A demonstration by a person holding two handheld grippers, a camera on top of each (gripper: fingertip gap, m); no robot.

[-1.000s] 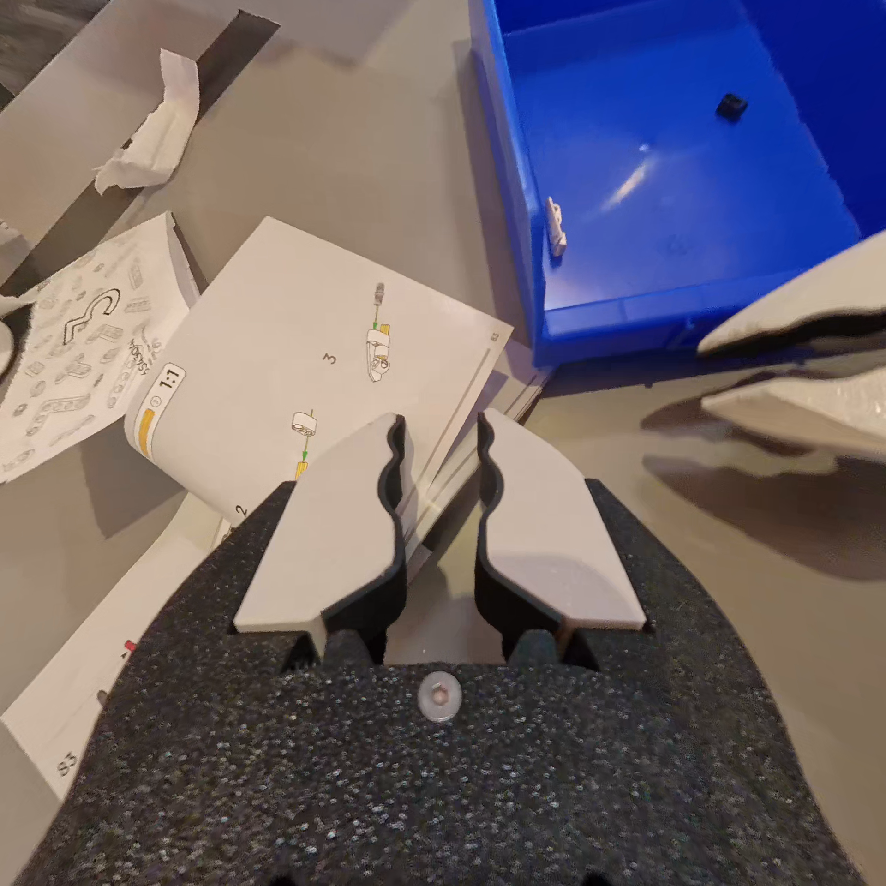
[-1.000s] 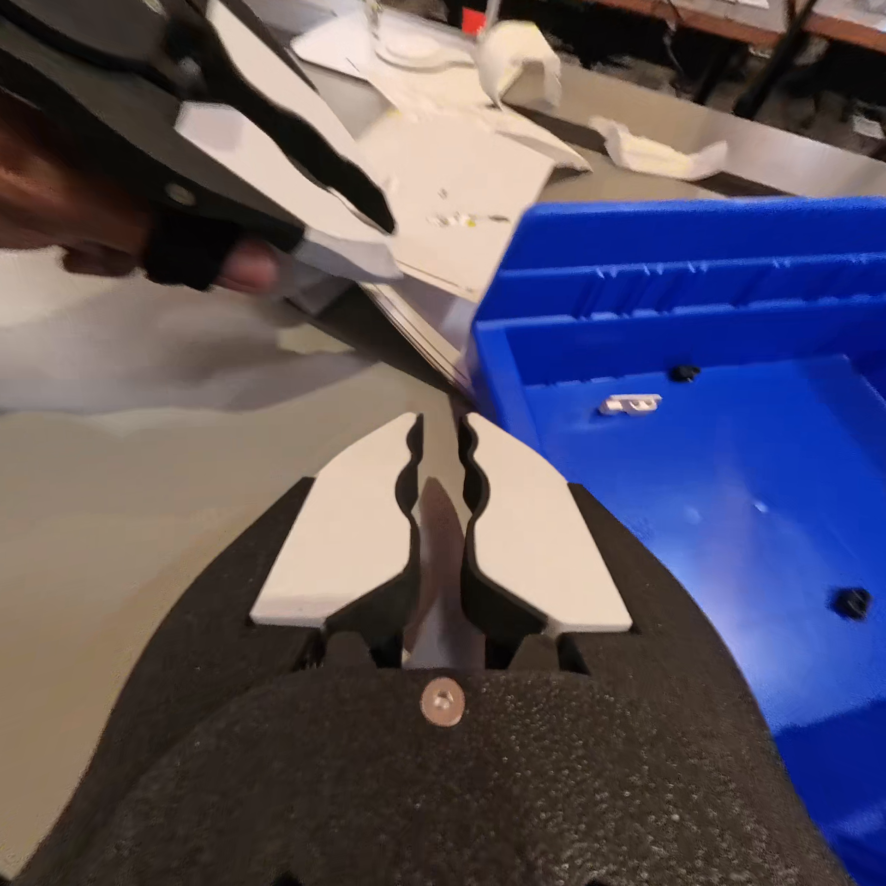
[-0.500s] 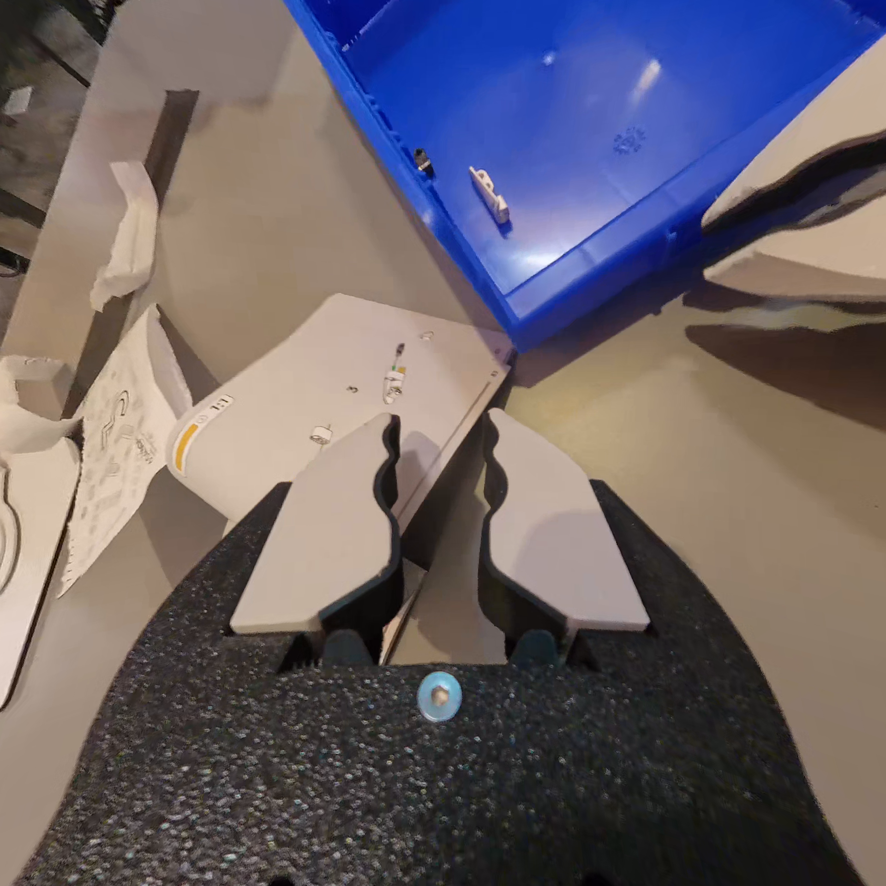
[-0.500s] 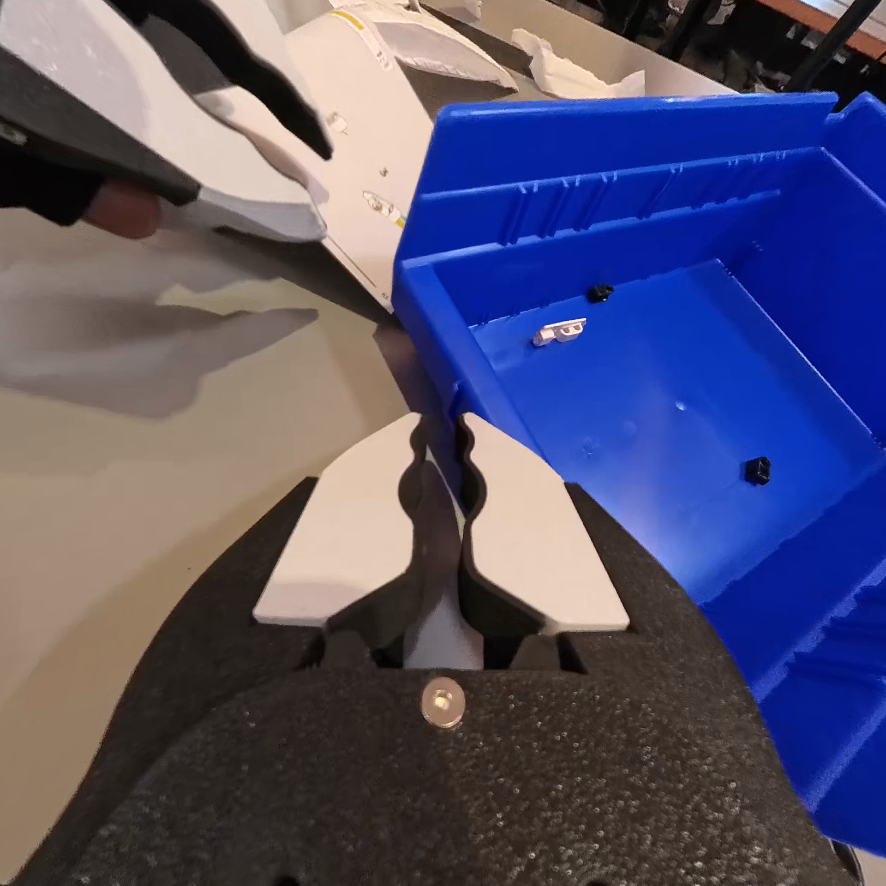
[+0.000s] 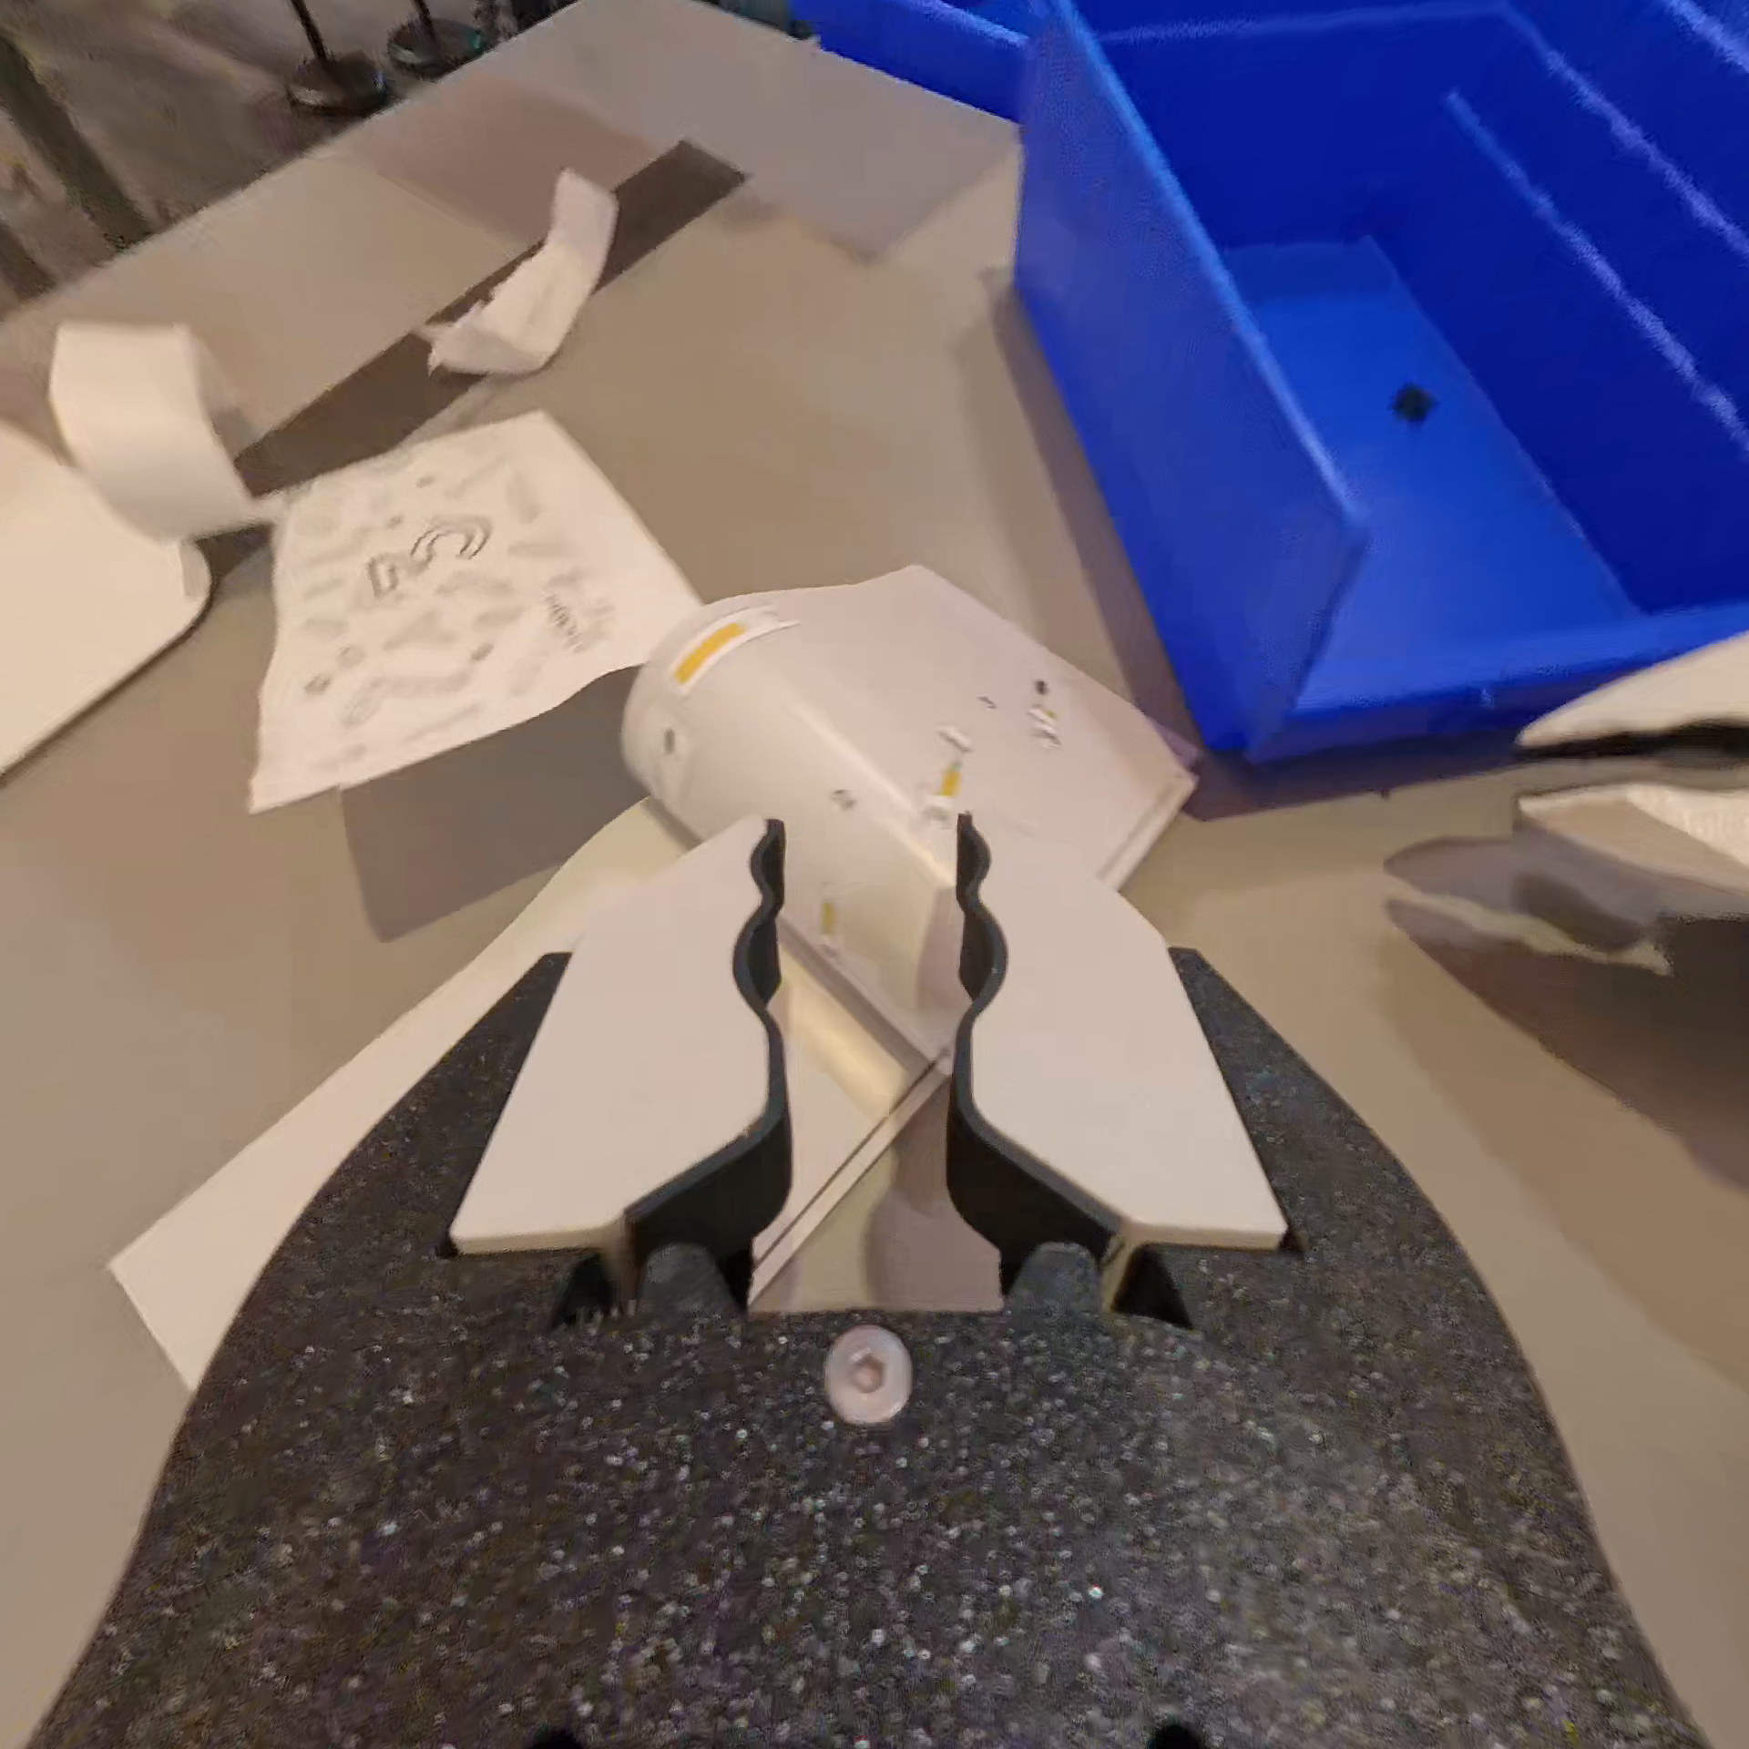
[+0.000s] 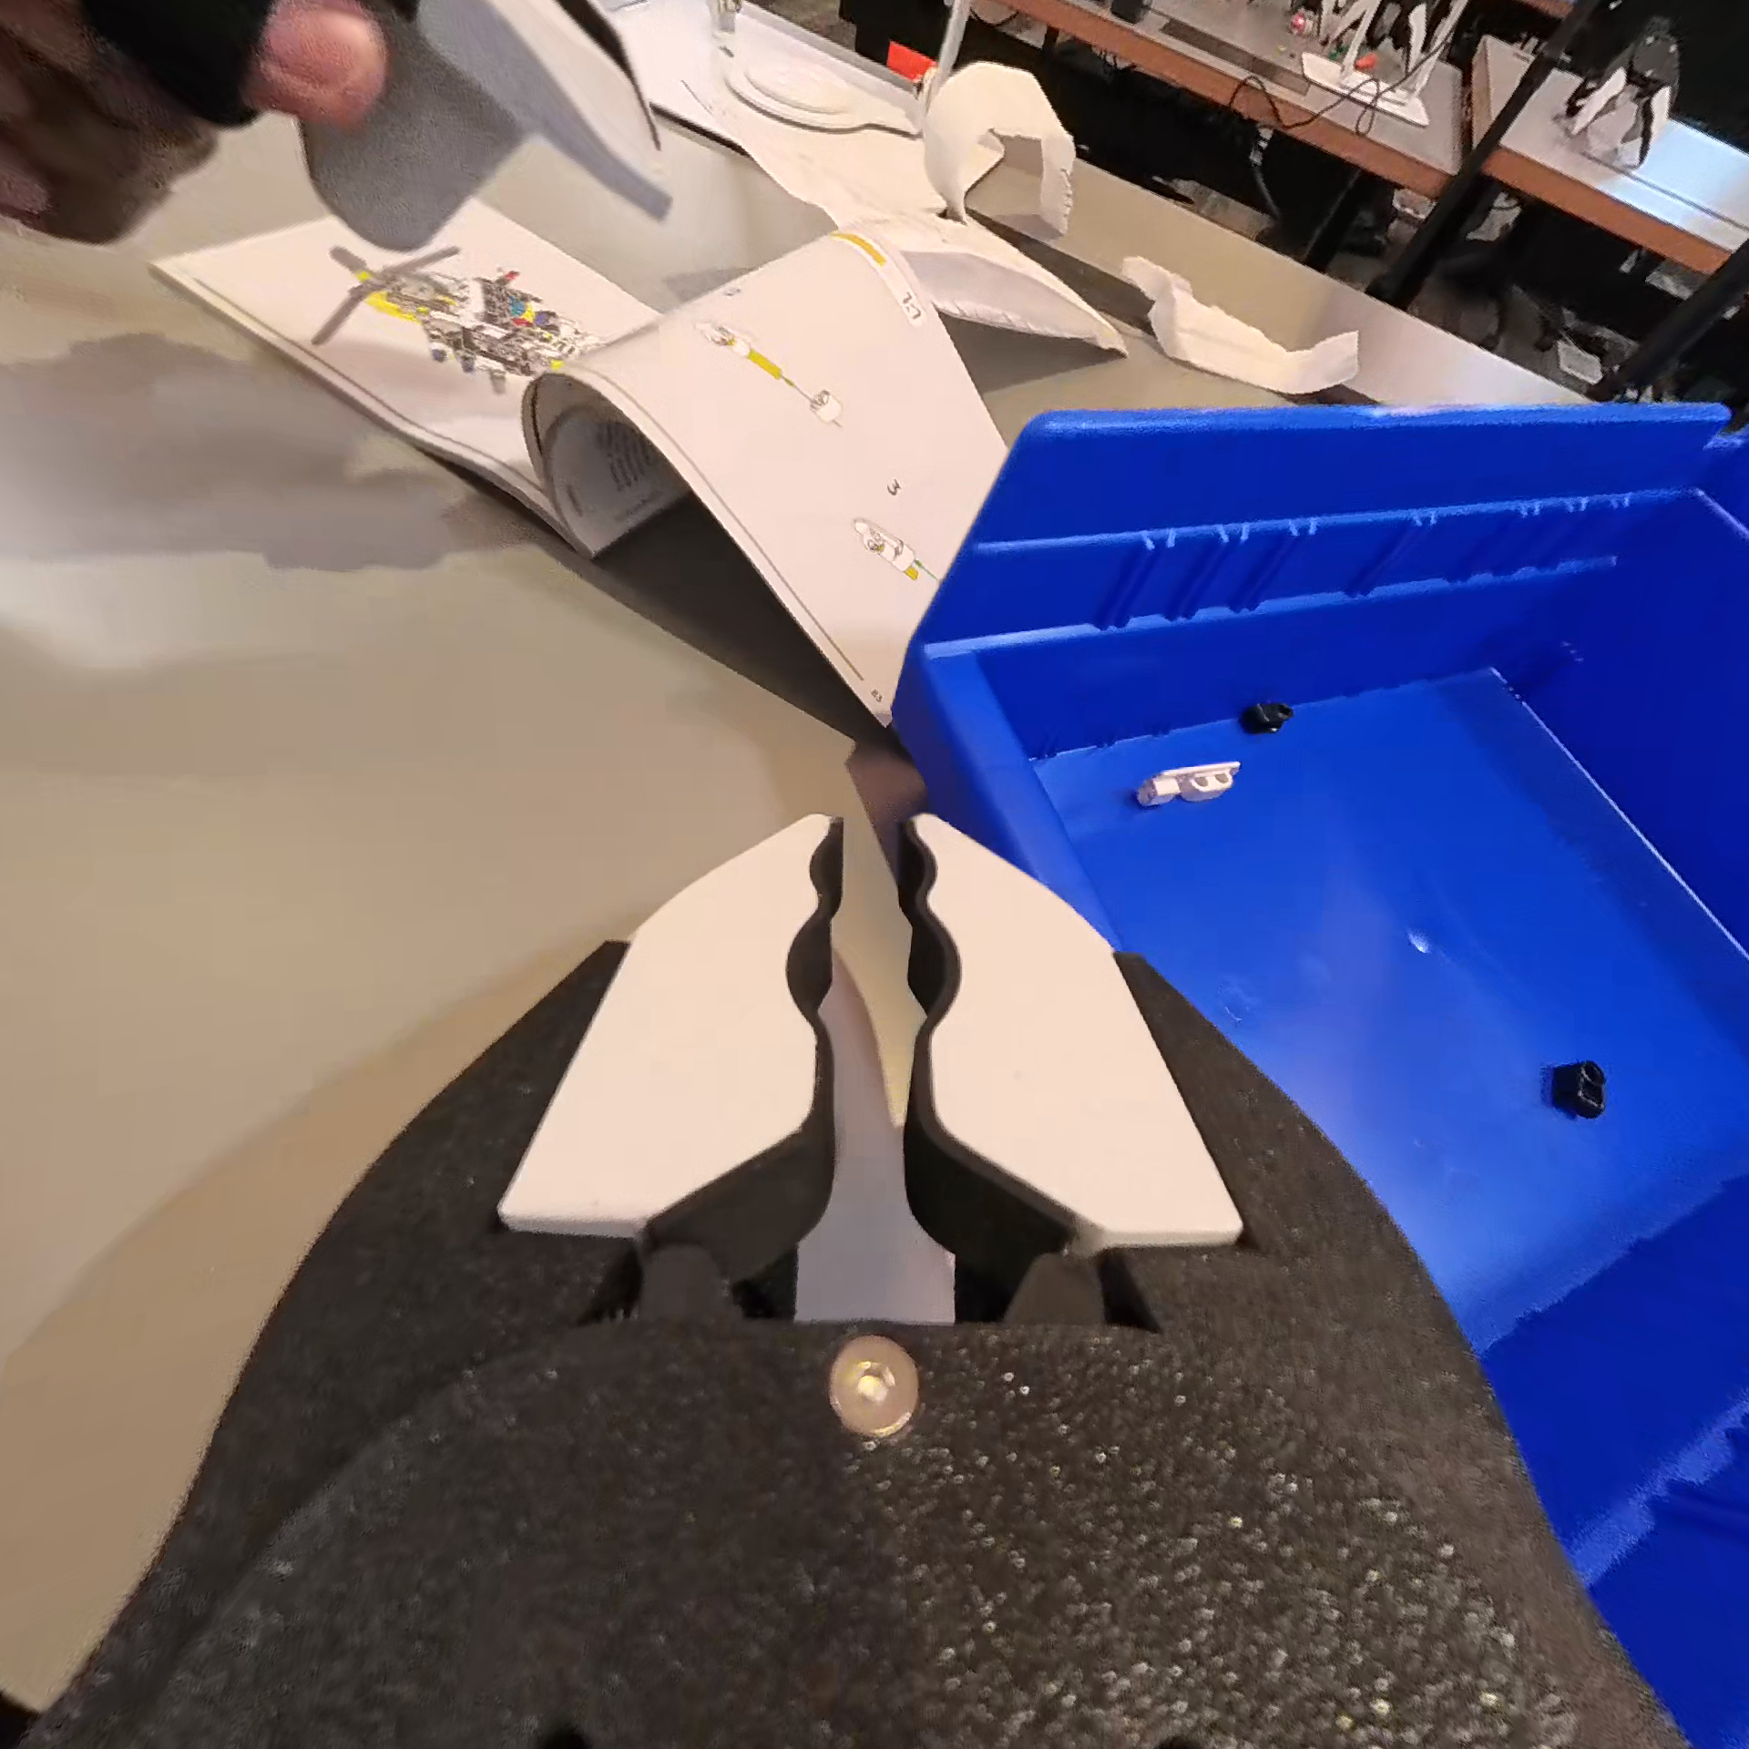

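Observation:
My left gripper (image 5: 869,823) is open and holds nothing. It hovers over an open instruction booklet (image 5: 852,719) whose top page curls up; the pads do not press on it. A blue bin (image 5: 1230,473) stands to the right of the booklet, with a small black part (image 5: 1412,402) inside. My right gripper (image 6: 871,823) has a narrow gap between its fingers and only the table shows through it. It sits at the near corner of the bin (image 6: 1325,530). In the bin lie a white part (image 6: 1188,784) and two black parts (image 6: 1263,716) (image 6: 1576,1088). The right gripper also shows at the right edge of the left wrist view (image 5: 1524,768).
A printed sheet with part drawings (image 5: 445,606) lies left of the booklet. Torn white paper pieces (image 5: 530,303) (image 5: 142,426) lie farther back by a dark gap in the table. The left gripper (image 6: 658,175), held by a hand (image 6: 312,47), shows above the booklet (image 6: 804,426). Other tables stand behind. The gap from one gripper's tips to the other's is roughly 15 cm.
The left gripper has swung from over the bin's edge back over the booklet, and its jaws have spread a little wider. The right gripper stays at the bin's corner, jaws narrow.

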